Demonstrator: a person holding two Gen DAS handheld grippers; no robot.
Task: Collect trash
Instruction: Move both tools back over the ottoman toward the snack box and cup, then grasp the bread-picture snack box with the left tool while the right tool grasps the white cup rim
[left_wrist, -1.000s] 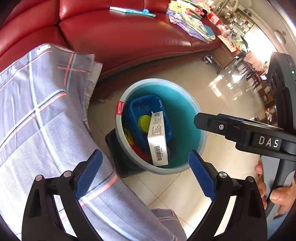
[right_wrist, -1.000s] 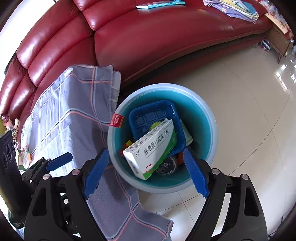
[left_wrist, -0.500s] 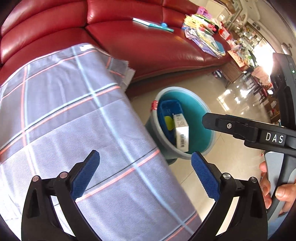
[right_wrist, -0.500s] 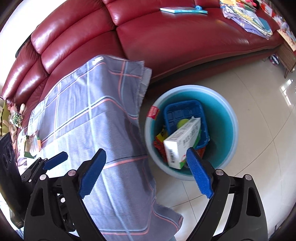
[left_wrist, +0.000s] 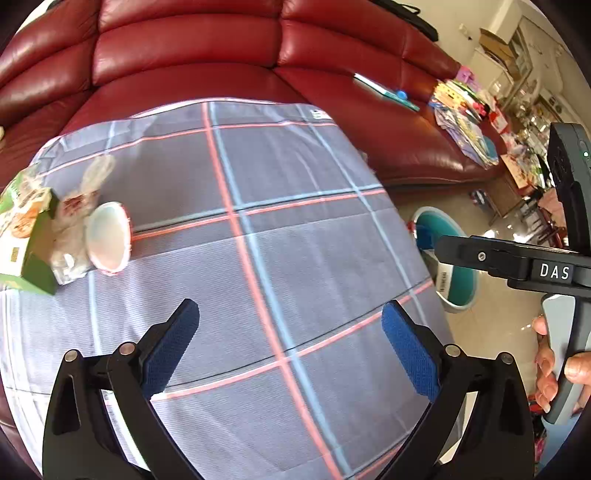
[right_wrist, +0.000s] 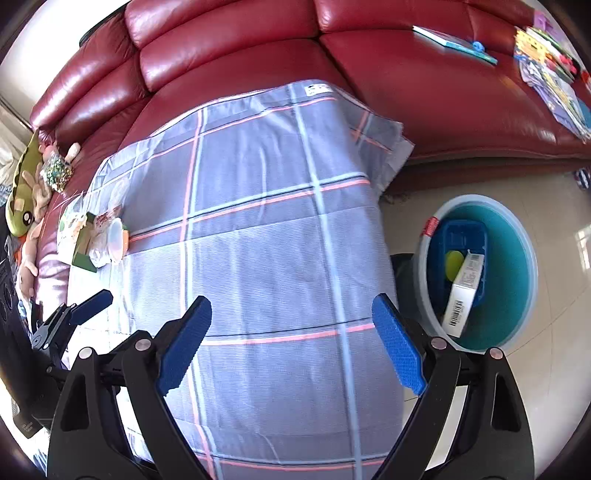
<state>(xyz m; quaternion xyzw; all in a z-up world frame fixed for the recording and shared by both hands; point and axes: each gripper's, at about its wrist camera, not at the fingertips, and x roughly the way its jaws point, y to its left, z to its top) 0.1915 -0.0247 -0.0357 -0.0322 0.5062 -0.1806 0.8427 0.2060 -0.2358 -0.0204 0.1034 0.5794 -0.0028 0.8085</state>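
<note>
Trash lies at the left of the checked grey cloth (left_wrist: 295, 236): a green carton (left_wrist: 22, 236), a crumpled clear wrapper (left_wrist: 74, 218) and a white plastic cup (left_wrist: 108, 238) on its side. The same pile shows small in the right wrist view (right_wrist: 96, 240). The teal bin (right_wrist: 517, 273) stands on the floor to the right and holds a white box (right_wrist: 463, 291) and a blue tray (right_wrist: 463, 236). My left gripper (left_wrist: 291, 347) is open and empty above the cloth. My right gripper (right_wrist: 291, 339) is open and empty above the cloth, left of the bin.
A red leather sofa (left_wrist: 221, 48) runs behind the cloth, with books and papers (left_wrist: 461, 122) on its right seats. Soft toys (right_wrist: 29, 192) lie at the sofa's left end. Glossy tiled floor (right_wrist: 554, 387) surrounds the bin.
Both grippers have swung left, away from the bin and over the cloth. The trash pile at the cloth's left has come into view. Both stay open and empty.
</note>
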